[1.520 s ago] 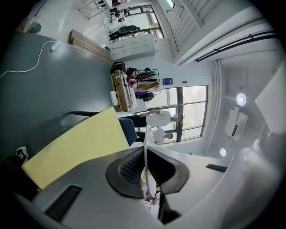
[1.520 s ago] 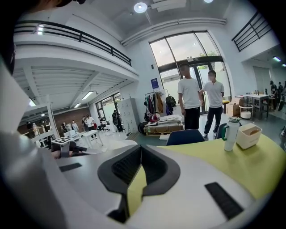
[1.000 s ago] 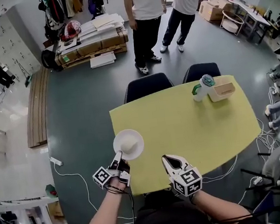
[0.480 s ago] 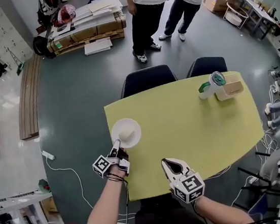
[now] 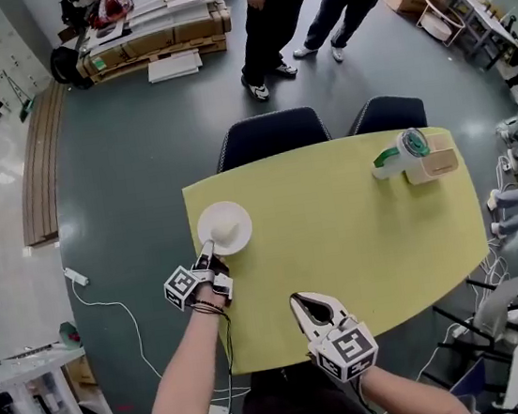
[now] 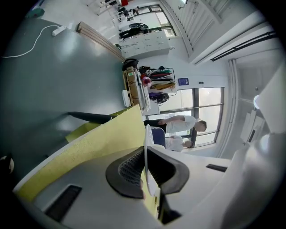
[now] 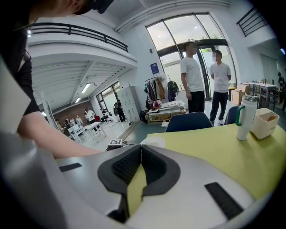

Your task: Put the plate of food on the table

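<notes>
A white plate with a pale round lump of food sits over the left corner of the yellow table; whether it rests on the top I cannot tell. My left gripper is shut on the plate's near rim. In the left gripper view the plate shows edge-on, pinched by the left gripper. My right gripper hangs over the table's near edge, shut and empty. In the right gripper view the right gripper has its tips together, and the plate lies beyond.
A green-lidded tumbler and a tan box stand at the table's far right. Two dark chairs are tucked in at the far side. Two people stand beyond. A cable lies on the floor at left.
The left gripper has carried the plate from over the table's left edge further in over the corner and lower. The right gripper has shifted slightly along the near edge.
</notes>
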The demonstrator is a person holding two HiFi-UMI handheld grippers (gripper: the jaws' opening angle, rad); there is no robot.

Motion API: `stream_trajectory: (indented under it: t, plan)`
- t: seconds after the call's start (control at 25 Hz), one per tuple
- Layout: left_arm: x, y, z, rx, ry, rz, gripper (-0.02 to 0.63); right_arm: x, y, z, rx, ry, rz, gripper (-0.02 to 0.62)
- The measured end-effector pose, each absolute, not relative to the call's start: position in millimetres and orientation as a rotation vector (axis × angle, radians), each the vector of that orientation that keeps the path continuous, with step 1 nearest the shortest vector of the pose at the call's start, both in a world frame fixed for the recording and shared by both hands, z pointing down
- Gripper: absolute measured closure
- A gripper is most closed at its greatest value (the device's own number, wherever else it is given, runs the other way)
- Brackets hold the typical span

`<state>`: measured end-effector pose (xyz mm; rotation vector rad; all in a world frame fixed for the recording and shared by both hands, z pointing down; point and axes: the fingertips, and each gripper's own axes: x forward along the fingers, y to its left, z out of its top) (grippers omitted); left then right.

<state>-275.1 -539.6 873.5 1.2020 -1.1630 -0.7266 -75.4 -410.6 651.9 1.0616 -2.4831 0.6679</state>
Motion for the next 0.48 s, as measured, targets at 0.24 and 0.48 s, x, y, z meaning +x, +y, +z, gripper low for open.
stream_trajectory:
  t: [0.24,0.48]
  plan:
    - [-274.1,-549.7,887.4,1.163,-1.203,-0.66,0.588,-75.7,-407.4,661.9,1.06,-2.465,0.694,0.583]
    - [-273.4,-554.6,897.4,1.129,-1.253,-0.601,0.588,-77.5,-410.8,662.8,1.061,-2.473,0.692,0.583]
